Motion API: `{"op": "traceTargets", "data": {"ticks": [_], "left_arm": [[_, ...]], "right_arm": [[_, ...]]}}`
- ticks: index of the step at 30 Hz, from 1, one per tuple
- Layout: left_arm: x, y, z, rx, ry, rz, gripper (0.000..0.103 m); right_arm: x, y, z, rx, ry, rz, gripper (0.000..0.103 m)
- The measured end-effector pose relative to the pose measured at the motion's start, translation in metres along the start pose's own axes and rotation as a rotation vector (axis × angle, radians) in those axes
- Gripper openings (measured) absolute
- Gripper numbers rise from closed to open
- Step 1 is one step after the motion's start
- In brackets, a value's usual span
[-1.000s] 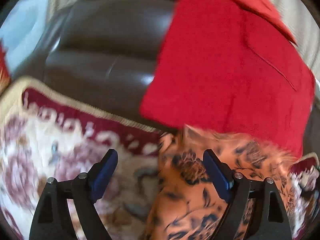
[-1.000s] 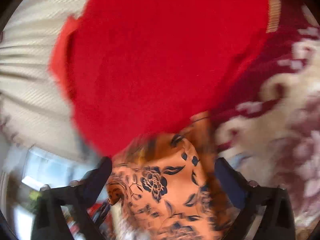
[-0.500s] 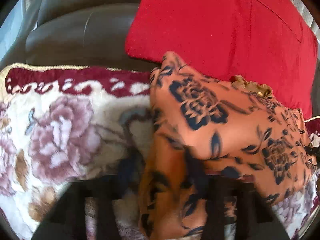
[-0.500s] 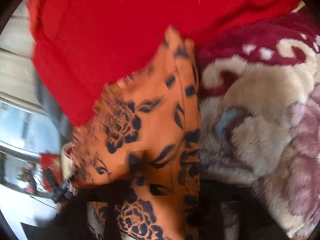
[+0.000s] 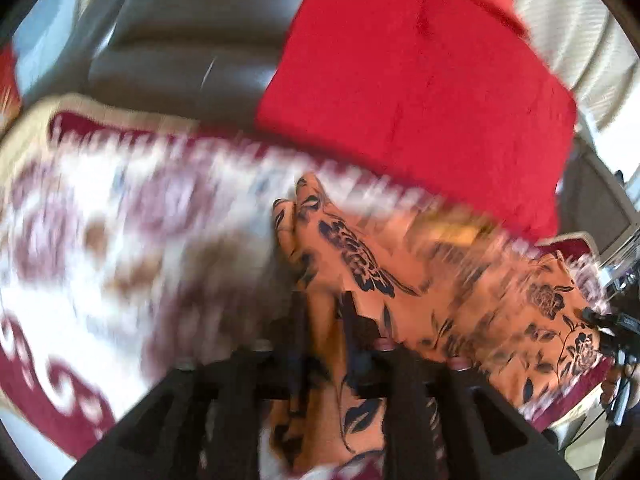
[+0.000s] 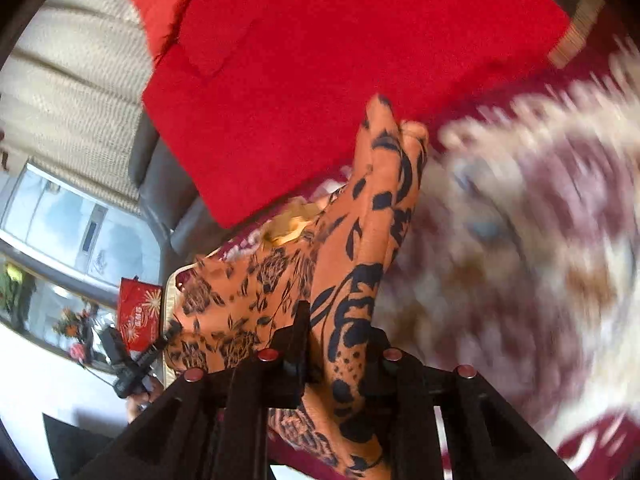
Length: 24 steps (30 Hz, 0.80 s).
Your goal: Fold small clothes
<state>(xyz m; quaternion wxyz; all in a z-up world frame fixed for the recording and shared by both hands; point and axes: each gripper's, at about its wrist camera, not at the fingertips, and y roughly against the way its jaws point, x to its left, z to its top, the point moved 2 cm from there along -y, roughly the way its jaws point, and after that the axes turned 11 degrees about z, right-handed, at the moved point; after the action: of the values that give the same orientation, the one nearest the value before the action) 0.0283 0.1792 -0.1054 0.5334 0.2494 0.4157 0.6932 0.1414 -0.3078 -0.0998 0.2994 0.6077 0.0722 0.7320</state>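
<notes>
An orange garment with dark blue flowers (image 5: 360,256) lies on a floral blanket (image 5: 120,240) on a sofa. My left gripper (image 5: 323,312) is shut on a fold of the garment's near edge. In the right wrist view the same garment (image 6: 280,280) runs up between the fingers, and my right gripper (image 6: 340,324) is shut on another fold of it. Both pinched edges are lifted off the blanket. The fingertips are partly hidden by cloth.
A red cushion (image 5: 420,80) leans on the dark leather sofa back (image 5: 192,40) just behind the garment; it also shows in the right wrist view (image 6: 340,60). A red box (image 6: 138,312) and a window are at the left of that view.
Both grippers were open above the garment a second ago. They dropped onto it, closed on its folds, and are now moving with the cloth; the blanket is motion-blurred.
</notes>
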Motion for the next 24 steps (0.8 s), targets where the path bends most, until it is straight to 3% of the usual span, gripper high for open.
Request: {"op": "traceTargets", "data": {"ticks": [1, 2, 3, 4, 8, 12, 15, 21, 22, 23, 24], "left_arm": [[0.011, -0.017, -0.015, 0.061, 0.006, 0.054, 0.038], [0.021, -0.022, -0.024, 0.081, 0.034, 0.037, 0.047], [0.034, -0.017, -0.028, 0.065, 0.098, -0.018, 0.05], [0.04, -0.014, -0.028, 0.059, 0.125, -0.02, 0.051], [0.036, 0.0, 0.002, -0.028, 0.078, 0.03, 0.051], [-0.004, -0.02, 0.036, -0.053, -0.029, 0.014, 0.051], [-0.025, -0.056, 0.051, -0.045, -0.095, 0.039, 0.051], [-0.035, -0.076, 0.077, -0.051, -0.064, 0.082, 0.05], [-0.034, -0.081, 0.079, -0.052, -0.065, 0.084, 0.044], [-0.034, -0.084, 0.08, -0.048, -0.072, 0.09, 0.016], [-0.035, -0.092, 0.082, -0.027, -0.086, 0.108, 0.004]], "right_arm": [[-0.029, -0.002, -0.015, 0.004, -0.062, -0.06, 0.092], [-0.052, -0.001, -0.03, -0.014, -0.138, -0.129, 0.098], [-0.069, 0.01, -0.043, -0.065, -0.196, -0.065, 0.095], [-0.069, 0.021, -0.046, -0.102, -0.191, -0.019, 0.094], [-0.056, 0.048, -0.037, -0.182, -0.128, -0.046, 0.096], [-0.046, 0.038, -0.006, -0.158, -0.055, -0.053, 0.096], [-0.036, 0.012, 0.01, -0.122, 0.015, -0.131, 0.095], [-0.032, -0.007, 0.041, -0.111, 0.063, -0.196, 0.094], [-0.034, -0.012, 0.047, -0.11, 0.07, -0.211, 0.093], [-0.036, -0.016, 0.051, -0.104, 0.073, -0.222, 0.09], [-0.041, -0.023, 0.057, -0.087, 0.067, -0.235, 0.087]]}}
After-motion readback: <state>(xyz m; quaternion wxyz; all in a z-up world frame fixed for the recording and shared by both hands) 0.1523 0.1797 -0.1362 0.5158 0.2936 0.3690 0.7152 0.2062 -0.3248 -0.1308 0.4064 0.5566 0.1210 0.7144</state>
